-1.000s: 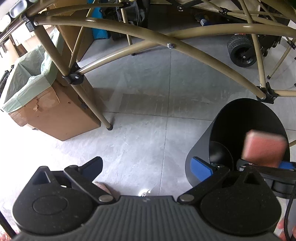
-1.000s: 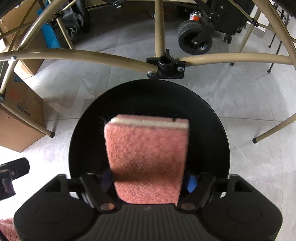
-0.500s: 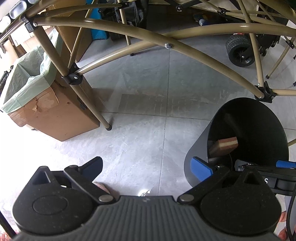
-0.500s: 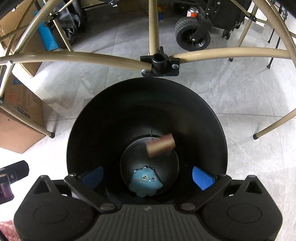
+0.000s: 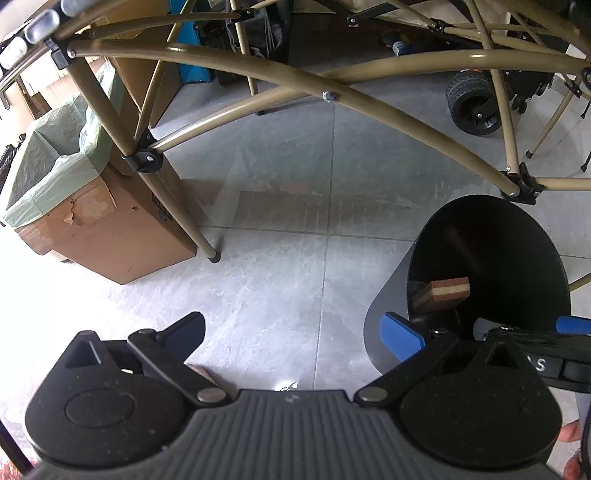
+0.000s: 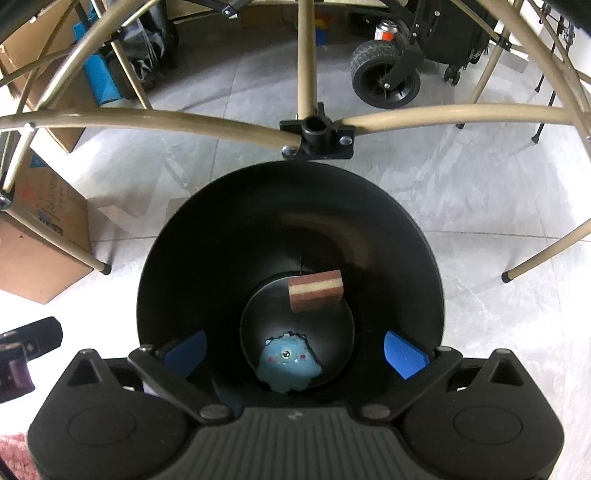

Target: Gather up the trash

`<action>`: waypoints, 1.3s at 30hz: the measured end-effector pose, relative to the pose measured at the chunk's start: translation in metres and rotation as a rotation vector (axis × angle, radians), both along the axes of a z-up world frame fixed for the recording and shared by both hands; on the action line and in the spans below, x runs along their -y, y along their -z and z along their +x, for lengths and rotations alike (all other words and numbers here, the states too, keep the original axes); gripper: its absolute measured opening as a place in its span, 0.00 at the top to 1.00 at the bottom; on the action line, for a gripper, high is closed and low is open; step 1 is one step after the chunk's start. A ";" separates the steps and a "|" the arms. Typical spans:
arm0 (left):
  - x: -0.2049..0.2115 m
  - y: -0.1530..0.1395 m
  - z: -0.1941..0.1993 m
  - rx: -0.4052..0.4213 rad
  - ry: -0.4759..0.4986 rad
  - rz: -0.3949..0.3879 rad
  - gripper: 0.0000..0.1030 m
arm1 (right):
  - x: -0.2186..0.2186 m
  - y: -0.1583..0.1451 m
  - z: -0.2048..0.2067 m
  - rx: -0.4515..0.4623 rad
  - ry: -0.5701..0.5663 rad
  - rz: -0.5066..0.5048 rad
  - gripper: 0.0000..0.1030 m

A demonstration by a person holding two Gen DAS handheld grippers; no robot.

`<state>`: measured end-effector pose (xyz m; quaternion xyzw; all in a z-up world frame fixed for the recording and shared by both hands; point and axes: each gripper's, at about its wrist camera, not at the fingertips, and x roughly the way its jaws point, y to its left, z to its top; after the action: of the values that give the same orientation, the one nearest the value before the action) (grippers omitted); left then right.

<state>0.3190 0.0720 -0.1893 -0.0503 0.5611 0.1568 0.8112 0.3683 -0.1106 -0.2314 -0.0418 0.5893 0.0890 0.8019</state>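
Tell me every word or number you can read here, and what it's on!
"S": white letter on a black band of the right claw; the rest is hidden.
Blue print on the cardboard box: too blurred to read.
Label on the red-and-white can: too small to read.

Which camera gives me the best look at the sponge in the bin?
The right wrist view: it looks straight down into the black bin and shows the whole sponge at the bottom. The left wrist view catches only its edge over the rim.
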 end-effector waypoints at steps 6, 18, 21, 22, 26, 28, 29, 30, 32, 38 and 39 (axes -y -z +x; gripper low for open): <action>0.007 -0.013 -0.007 0.039 0.018 -0.002 0.00 | 0.014 -0.020 -0.010 0.042 -0.002 0.010 0.00; 0.016 -0.043 -0.024 0.131 0.045 -0.001 0.00 | 0.034 -0.056 -0.036 0.107 -0.014 0.038 0.00; 0.018 -0.051 -0.028 0.157 0.055 -0.007 0.00 | 0.041 -0.064 -0.044 0.120 -0.014 0.044 0.00; 0.019 -0.055 -0.029 0.166 0.057 -0.008 0.00 | 0.044 -0.067 -0.046 0.123 -0.012 0.051 0.00; 0.025 -0.071 -0.036 0.213 0.070 -0.017 0.00 | 0.056 -0.076 -0.055 0.135 -0.001 0.066 0.00; 0.031 -0.080 -0.042 0.240 0.080 -0.007 0.00 | 0.061 -0.082 -0.059 0.150 0.002 0.074 0.00; 0.034 -0.085 -0.045 0.256 0.085 -0.002 0.00 | 0.063 -0.086 -0.062 0.161 0.004 0.079 0.00; 0.036 -0.089 -0.047 0.268 0.090 -0.002 0.00 | 0.066 -0.090 -0.064 0.174 0.006 0.086 0.00; 0.040 -0.098 -0.051 0.295 0.099 -0.002 0.00 | 0.071 -0.100 -0.070 0.201 0.010 0.098 0.00; 0.048 -0.133 -0.066 0.440 0.110 -0.024 0.00 | 0.081 -0.139 -0.083 0.333 0.009 0.146 0.00; 0.050 -0.137 -0.067 0.457 0.115 -0.029 0.00 | 0.083 -0.145 -0.085 0.360 0.010 0.158 0.00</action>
<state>0.2517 0.0223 -0.0525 -0.0641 0.3670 0.0870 0.9239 0.2834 -0.1940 -0.0866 0.0088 0.4275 0.1223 0.8957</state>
